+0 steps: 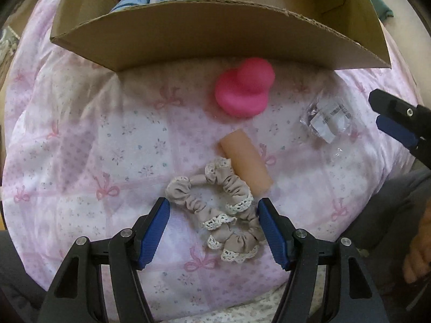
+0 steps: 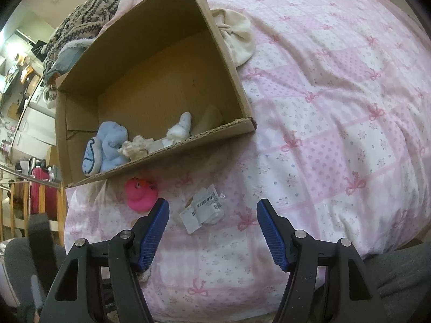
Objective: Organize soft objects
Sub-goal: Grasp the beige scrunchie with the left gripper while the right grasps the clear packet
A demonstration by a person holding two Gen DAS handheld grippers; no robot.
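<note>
A beige lace-trimmed scrunchie (image 1: 215,210) lies on the pink bedspread, and my left gripper (image 1: 214,207) stands open straight above it, a blue pad on either side, not pressing. A tan soft tube (image 1: 246,158) lies against the scrunchie's far side. Beyond it sits a pink rubber duck (image 1: 242,88) (image 2: 140,193). A clear plastic packet with a label (image 1: 327,117) (image 2: 203,210) lies to the right. My right gripper (image 2: 212,208) is open and empty over that packet; its fingers (image 1: 396,123) show at the left wrist view's right edge. The cardboard box (image 1: 215,35) (image 2: 231,70) holds a blue plush (image 2: 107,145) and white soft items (image 2: 180,129).
A cream cloth pouch (image 2: 237,35) lies behind the box's right wall. Folded knitwear (image 2: 80,21) is piled at the box's far left. A wooden rail and a red bag (image 2: 37,191) stand off the bed's left edge. A hand (image 1: 420,242) shows at the right edge.
</note>
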